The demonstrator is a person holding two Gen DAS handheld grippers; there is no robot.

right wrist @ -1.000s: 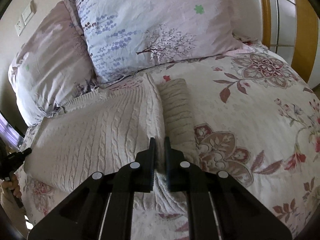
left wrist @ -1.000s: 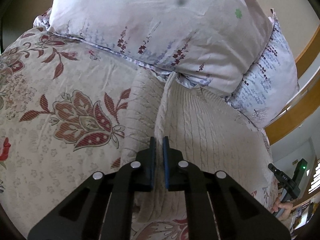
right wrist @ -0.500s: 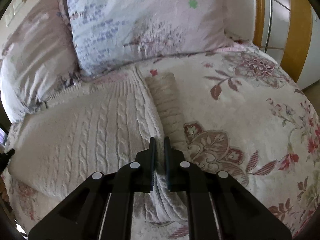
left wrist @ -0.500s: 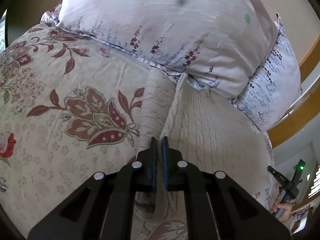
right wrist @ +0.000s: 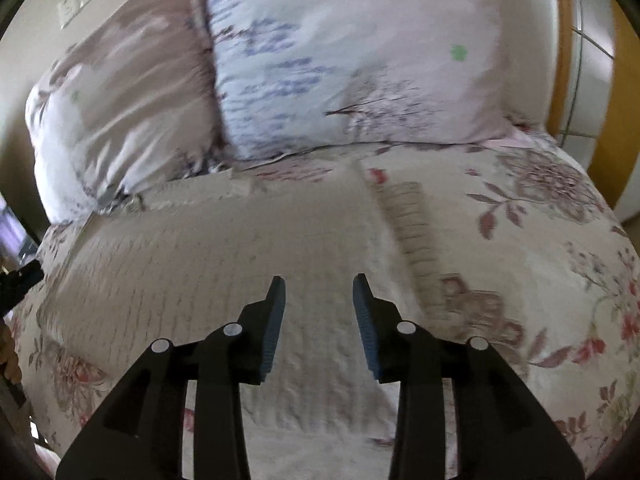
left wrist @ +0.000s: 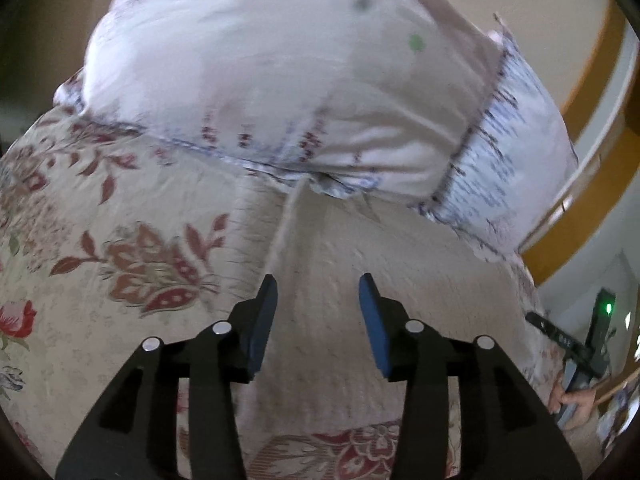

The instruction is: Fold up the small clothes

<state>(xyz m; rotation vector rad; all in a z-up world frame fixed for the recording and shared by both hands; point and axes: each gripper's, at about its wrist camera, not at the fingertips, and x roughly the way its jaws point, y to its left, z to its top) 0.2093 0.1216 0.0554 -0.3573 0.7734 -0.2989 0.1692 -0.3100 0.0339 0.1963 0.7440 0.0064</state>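
Lying flat across the bedspread (right wrist: 552, 240), the cream knit sweater (right wrist: 224, 264) is sitting up near the head edge of the bed, its top edge tucked just under the pillows (right wrist: 360, 64). In the right view a ribbed sleeve (right wrist: 416, 232) is lying beside the folded body, toward the bed's window-side edge.

Big change right now: both tongs have just been opening. A moment back each one was pinched tight on a raised ridge of the knit; now the left gripper (left wrist: 318, 280) and the right gripper (right wrist: 319, 280) are standing partly apart with nothing pressed between the pads, just sweater showing through the gap below. The ridge is gone too, so the cloth is lying flat again, and both views are looking blurry, so the hands are probably on the move.

My read is that a fold just got laid down and let go, so this step is wrapping up and the next grab is coming. Also, the sleeve is still sticking out at the side, so it's probably needing a tuck before this counts as folded.
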